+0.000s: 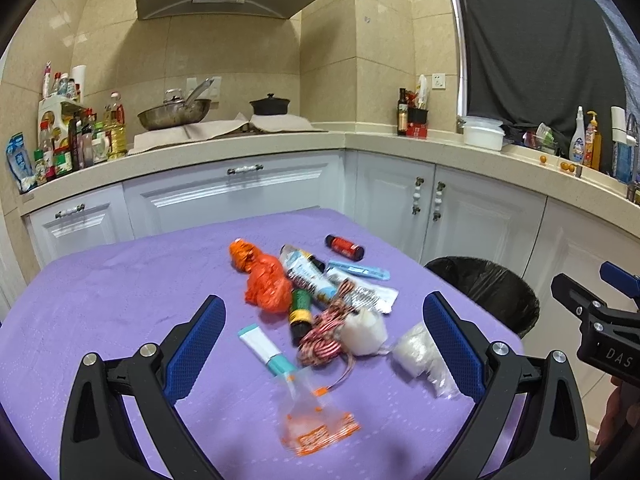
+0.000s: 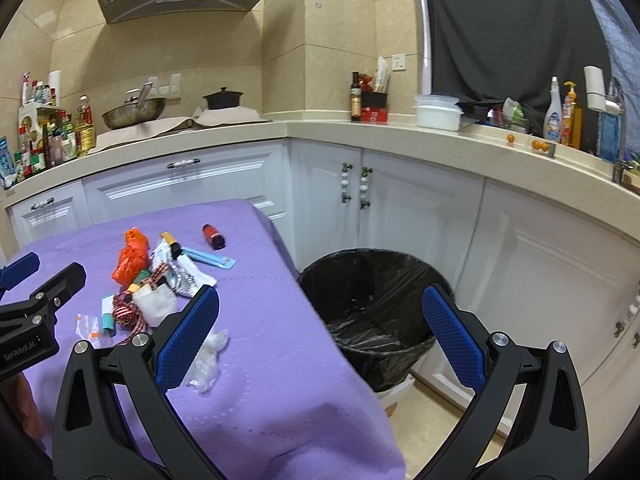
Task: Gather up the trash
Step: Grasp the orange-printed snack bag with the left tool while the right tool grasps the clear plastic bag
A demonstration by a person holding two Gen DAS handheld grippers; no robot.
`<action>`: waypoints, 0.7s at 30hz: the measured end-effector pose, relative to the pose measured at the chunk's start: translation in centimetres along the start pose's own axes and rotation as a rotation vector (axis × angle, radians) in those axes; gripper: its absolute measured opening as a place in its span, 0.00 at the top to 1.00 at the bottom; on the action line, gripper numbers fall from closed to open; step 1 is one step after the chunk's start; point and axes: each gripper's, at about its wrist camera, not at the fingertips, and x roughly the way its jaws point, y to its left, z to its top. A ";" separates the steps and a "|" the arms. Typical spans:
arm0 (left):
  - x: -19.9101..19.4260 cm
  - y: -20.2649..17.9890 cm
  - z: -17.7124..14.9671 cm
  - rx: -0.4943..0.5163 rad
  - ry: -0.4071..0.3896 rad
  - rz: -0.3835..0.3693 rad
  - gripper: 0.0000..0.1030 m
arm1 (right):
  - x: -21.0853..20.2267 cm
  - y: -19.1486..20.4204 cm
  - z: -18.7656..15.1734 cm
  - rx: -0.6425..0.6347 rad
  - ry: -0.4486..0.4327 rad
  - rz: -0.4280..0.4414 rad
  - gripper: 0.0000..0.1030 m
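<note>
A heap of trash lies on the purple tablecloth: an orange plastic bag, a red-white cord bundle, a white-teal tube, a clear sachet with orange print, a crumpled clear wrapper, a red bottle. My left gripper hangs open above the heap, nothing between its fingers. The right gripper is open and empty over the table's right edge, beside the black-lined bin. The clear wrapper lies by its left finger.
The bin stands on the floor right of the table. White cabinets and a counter with bottles, a wok and a black pot run behind. The other gripper shows at the right edge.
</note>
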 end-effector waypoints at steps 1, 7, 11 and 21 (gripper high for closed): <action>0.0 0.3 -0.2 -0.004 0.007 0.008 0.06 | 0.2 0.3 -0.2 -0.004 0.006 0.011 0.03; -0.1 2.7 -1.6 -0.034 0.055 0.053 0.07 | 1.8 3.4 -0.9 -0.045 0.035 0.105 0.04; 0.2 3.6 -2.8 -0.051 0.100 0.055 0.07 | 3.1 5.8 -1.6 -0.093 0.057 0.148 0.04; 0.9 3.0 -4.3 -0.043 0.160 0.008 0.07 | 5.8 8.1 -3.1 -0.132 0.139 0.193 0.21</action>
